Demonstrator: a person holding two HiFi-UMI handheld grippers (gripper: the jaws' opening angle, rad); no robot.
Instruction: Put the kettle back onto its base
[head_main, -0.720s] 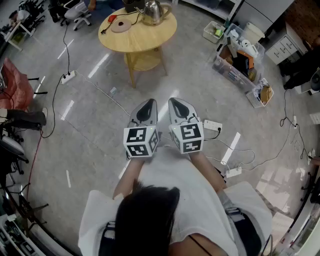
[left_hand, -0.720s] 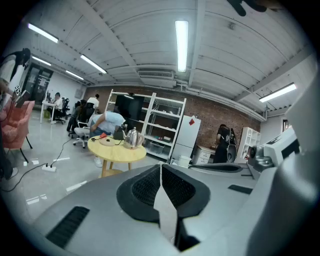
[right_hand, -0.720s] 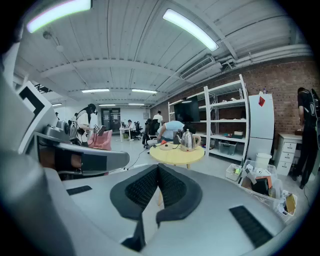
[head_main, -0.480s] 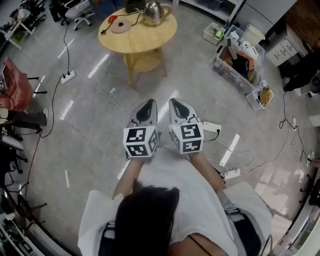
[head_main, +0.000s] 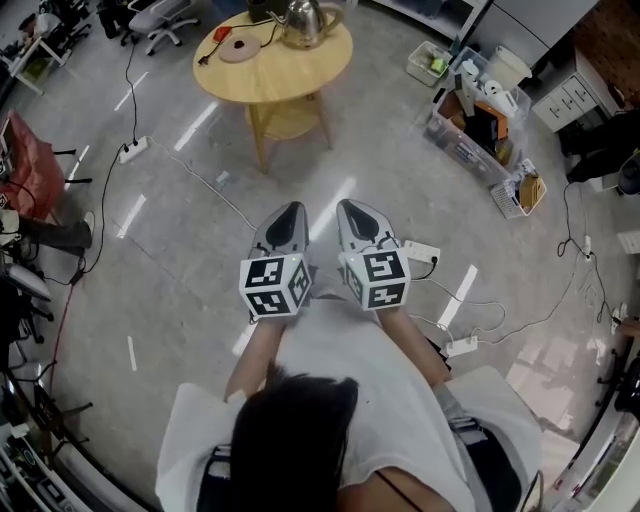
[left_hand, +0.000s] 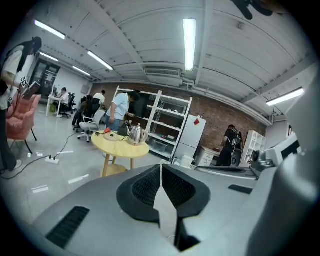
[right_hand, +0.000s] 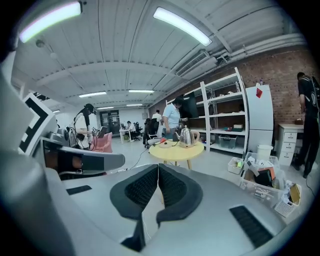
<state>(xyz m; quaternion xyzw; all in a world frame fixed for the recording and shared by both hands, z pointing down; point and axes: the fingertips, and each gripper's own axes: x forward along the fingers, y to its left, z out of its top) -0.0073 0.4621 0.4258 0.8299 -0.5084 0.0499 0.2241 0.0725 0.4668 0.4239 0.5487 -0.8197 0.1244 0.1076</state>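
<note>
A steel kettle (head_main: 305, 18) stands on the round wooden table (head_main: 290, 72) far ahead of me, next to its flat round base (head_main: 238, 49) with a cord. Both grippers hang side by side over the floor, well short of the table. My left gripper (head_main: 291, 207) and right gripper (head_main: 348, 203) are shut, with nothing between the pads. In the left gripper view the kettle (left_hand: 135, 134) shows above the left gripper (left_hand: 160, 167). In the right gripper view the kettle (right_hand: 186, 135) and the table (right_hand: 176, 149) lie straight beyond the right gripper (right_hand: 158, 167).
Power strips (head_main: 425, 250) and cables trail over the grey floor on both sides. Clear bins of clutter (head_main: 478, 118) stand at the right, office chairs (head_main: 158, 14) at the back left. Metal shelves (right_hand: 222, 112), a white fridge (right_hand: 260, 117) and people stand behind the table.
The table and kettle sit slightly higher in the head view. My left gripper has drifted a little left and down. Both grippers stay shut.
</note>
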